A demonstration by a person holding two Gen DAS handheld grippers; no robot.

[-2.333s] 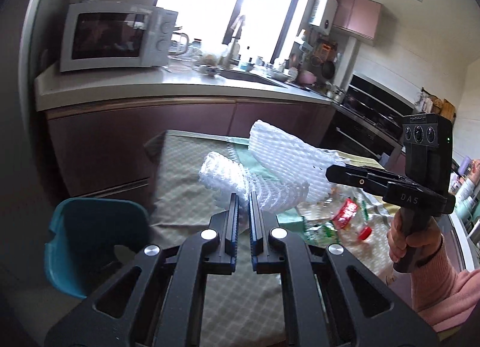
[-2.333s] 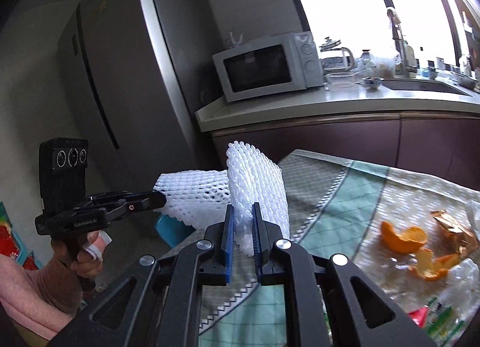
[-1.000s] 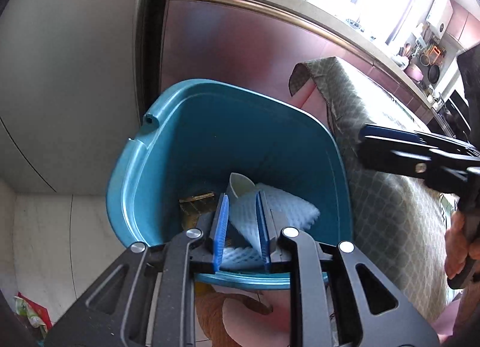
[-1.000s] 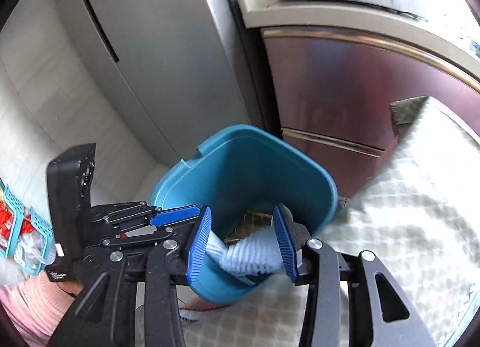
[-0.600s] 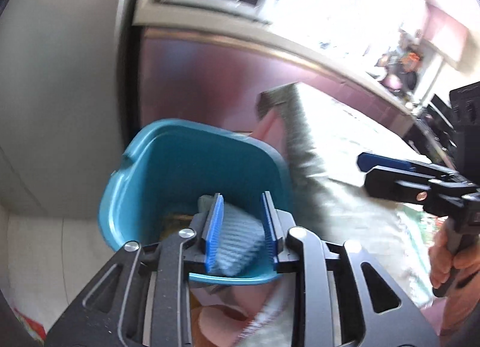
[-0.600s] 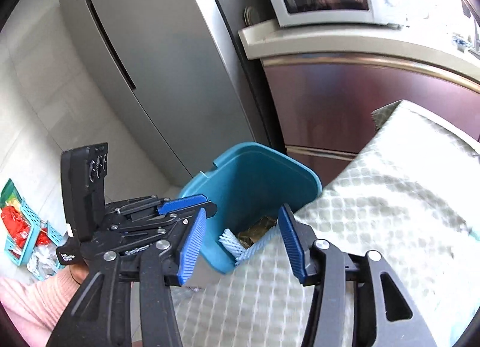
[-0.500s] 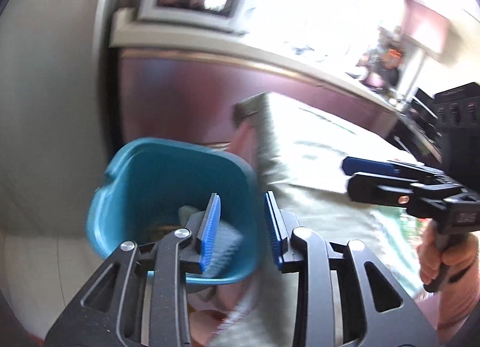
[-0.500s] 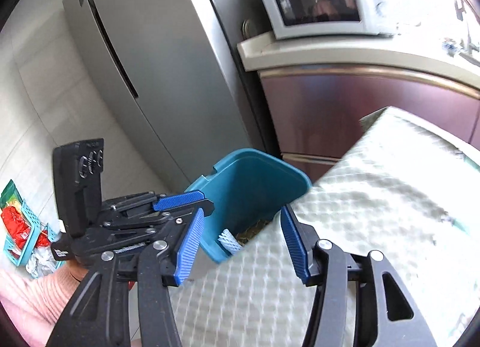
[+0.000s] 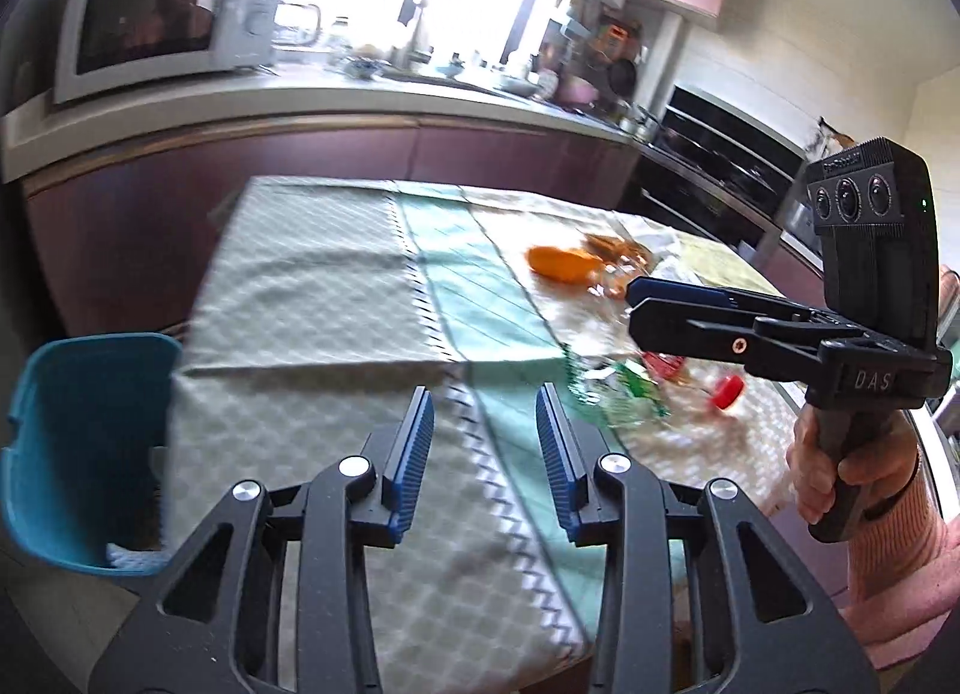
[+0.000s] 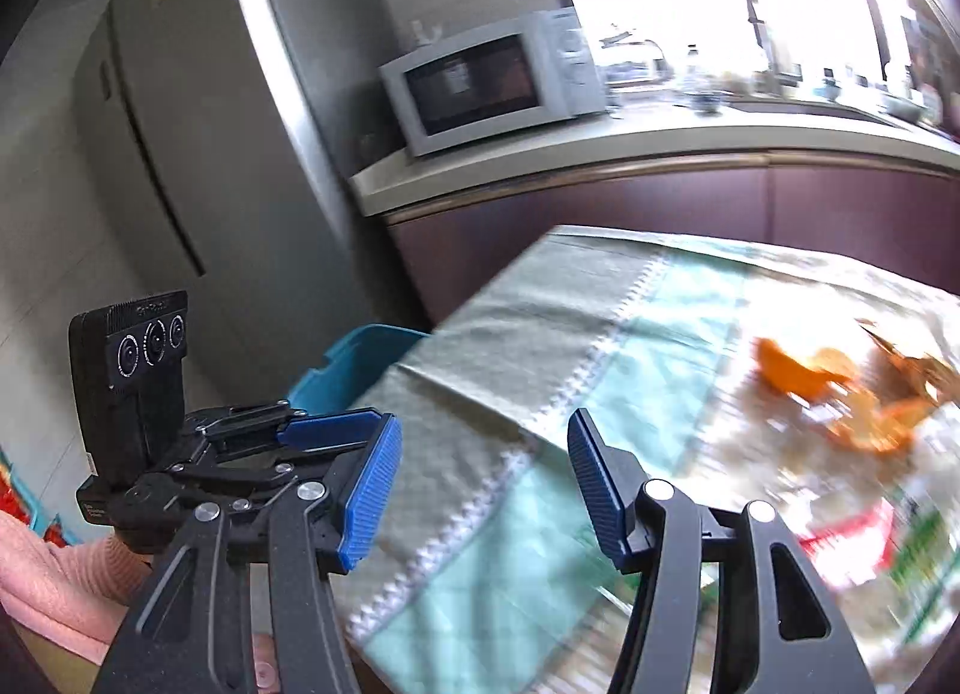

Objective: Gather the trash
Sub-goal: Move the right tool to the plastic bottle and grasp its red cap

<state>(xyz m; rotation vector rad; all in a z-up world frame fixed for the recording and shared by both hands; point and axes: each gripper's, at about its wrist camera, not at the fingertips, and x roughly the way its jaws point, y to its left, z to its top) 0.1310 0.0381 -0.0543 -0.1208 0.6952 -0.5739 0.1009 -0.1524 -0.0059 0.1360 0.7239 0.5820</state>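
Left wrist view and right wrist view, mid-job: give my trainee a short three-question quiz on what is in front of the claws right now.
1. True or false: the left claw holds a piece of trash.
2. Which lies farthest along the table from the left claw: A) the orange peel, B) the red bottle cap, C) the green wrapper?
3. On which side of the table, seen in the left wrist view, does the teal bin stand?

Key
1. False: both the left claw and the right claw are open with nothing between the fingers.
2. A.
3. The left side, below the table edge.
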